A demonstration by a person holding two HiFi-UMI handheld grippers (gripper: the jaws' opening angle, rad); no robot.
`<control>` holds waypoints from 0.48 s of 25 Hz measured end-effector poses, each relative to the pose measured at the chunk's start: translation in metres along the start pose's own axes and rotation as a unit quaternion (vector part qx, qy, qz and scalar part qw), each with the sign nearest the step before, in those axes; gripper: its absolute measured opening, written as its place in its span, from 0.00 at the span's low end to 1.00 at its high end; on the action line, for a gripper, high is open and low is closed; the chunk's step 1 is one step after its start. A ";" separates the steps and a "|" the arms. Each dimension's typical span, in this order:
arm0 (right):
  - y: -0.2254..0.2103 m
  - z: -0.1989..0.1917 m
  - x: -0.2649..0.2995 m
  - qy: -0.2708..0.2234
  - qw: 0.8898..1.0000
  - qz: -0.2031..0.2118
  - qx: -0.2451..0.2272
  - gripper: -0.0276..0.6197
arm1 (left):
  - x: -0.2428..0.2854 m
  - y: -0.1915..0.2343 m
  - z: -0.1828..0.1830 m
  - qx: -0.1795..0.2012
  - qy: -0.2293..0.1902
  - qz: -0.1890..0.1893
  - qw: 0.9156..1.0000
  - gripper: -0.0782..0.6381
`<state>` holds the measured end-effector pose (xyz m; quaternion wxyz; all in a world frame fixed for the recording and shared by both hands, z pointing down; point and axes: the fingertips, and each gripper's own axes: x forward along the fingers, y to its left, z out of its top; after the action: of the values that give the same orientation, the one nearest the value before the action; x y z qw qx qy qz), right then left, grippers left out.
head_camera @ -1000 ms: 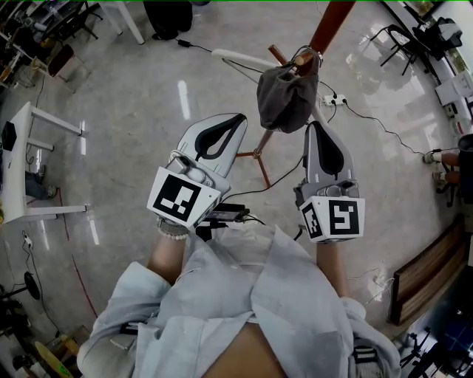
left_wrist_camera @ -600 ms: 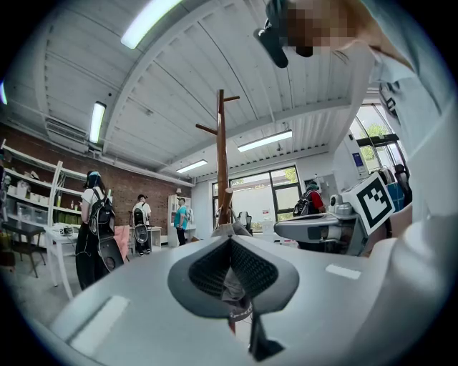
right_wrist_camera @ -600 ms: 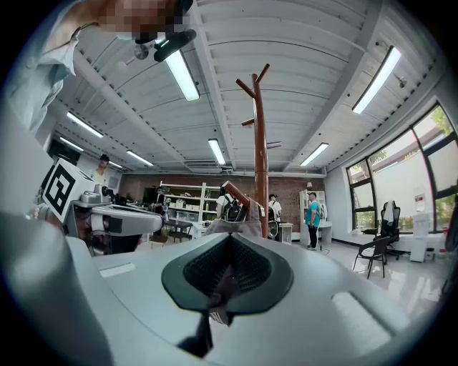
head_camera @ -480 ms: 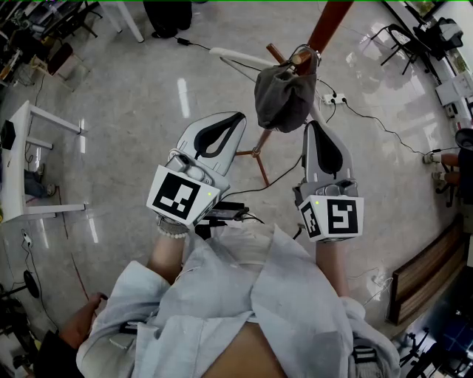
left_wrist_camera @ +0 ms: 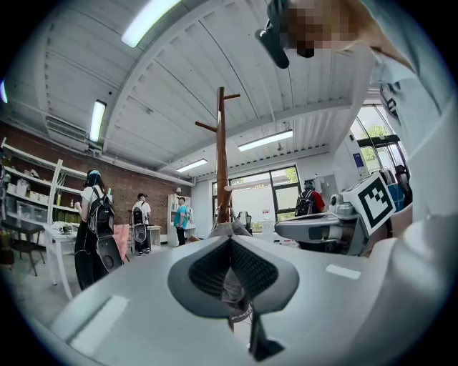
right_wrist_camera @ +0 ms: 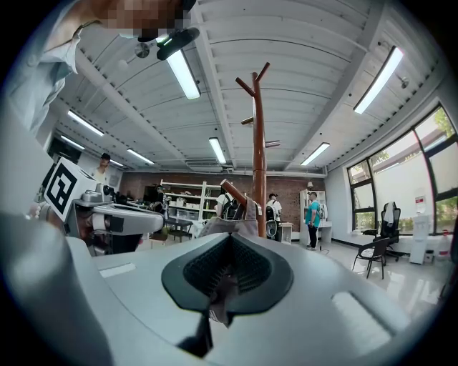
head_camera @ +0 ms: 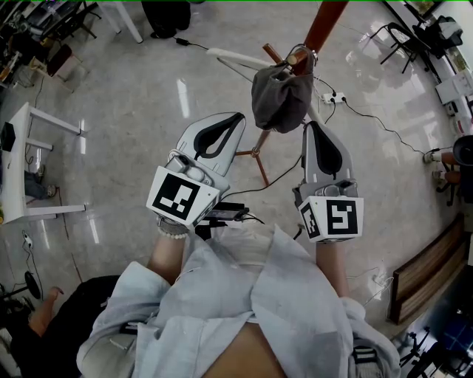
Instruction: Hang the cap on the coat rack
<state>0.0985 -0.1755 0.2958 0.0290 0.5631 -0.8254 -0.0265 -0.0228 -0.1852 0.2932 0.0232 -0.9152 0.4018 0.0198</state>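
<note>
The dark grey cap (head_camera: pixel 281 100) hangs from a wooden peg (head_camera: pixel 298 57) of the brown coat rack (head_camera: pixel 323 22), free of both grippers. My left gripper (head_camera: pixel 238 118) points at it from the lower left, jaws shut and empty. Just under the cap's right side is my right gripper (head_camera: pixel 313 125), also shut on nothing. In the left gripper view the coat rack (left_wrist_camera: pixel 222 157) rises beyond the gripper (left_wrist_camera: pixel 230 243), with the cap (left_wrist_camera: pixel 230 227) just showing over it. The right gripper view shows the peg (right_wrist_camera: pixel 236 199) and the cap (right_wrist_camera: pixel 229 225) just past the gripper (right_wrist_camera: pixel 227 239).
The rack's legs (head_camera: pixel 260 151) spread on the shiny floor, with cables (head_camera: pixel 369 118) and a power strip (head_camera: pixel 330 98) beside them. A white table (head_camera: pixel 22 170) stands at the left, a wooden bench (head_camera: pixel 429 269) at the right. A person (head_camera: pixel 44 339) is at the lower left.
The cap has swung slightly up and left on its peg. A person has come into view at the lower left. Both grippers have stayed in place.
</note>
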 end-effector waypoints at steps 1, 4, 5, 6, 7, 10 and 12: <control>-0.001 0.000 0.000 0.000 1.000 0.000 0.000 0.05 | 0.001 0.000 0.001 0.000 -0.001 0.000 1.000 0.12; -0.002 0.001 0.001 0.001 1.000 0.000 0.001 0.05 | 0.002 0.001 0.002 0.000 -0.001 0.002 1.000 0.12; -0.002 0.001 0.001 0.002 1.000 0.000 0.001 0.05 | 0.002 0.001 0.002 0.000 0.000 0.003 1.000 0.12; -0.002 0.001 0.001 0.002 1.000 0.000 0.000 0.05 | 0.002 0.002 0.002 0.000 0.000 0.004 1.000 0.12; -0.002 0.001 0.001 0.002 1.000 0.000 0.000 0.05 | 0.002 0.002 0.002 0.000 0.000 0.005 1.000 0.12; -0.002 0.000 0.001 0.003 1.000 0.000 -0.001 0.05 | 0.001 0.003 0.003 -0.001 -0.002 0.008 1.000 0.12; -0.002 0.000 0.000 0.005 1.000 0.000 -0.001 0.05 | 0.000 0.004 0.003 -0.002 -0.002 0.009 1.000 0.12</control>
<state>0.0999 -0.1761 0.2954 0.0339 0.5630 -0.8254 -0.0249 -0.0257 -0.1872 0.2901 0.0224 -0.9116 0.4098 0.0228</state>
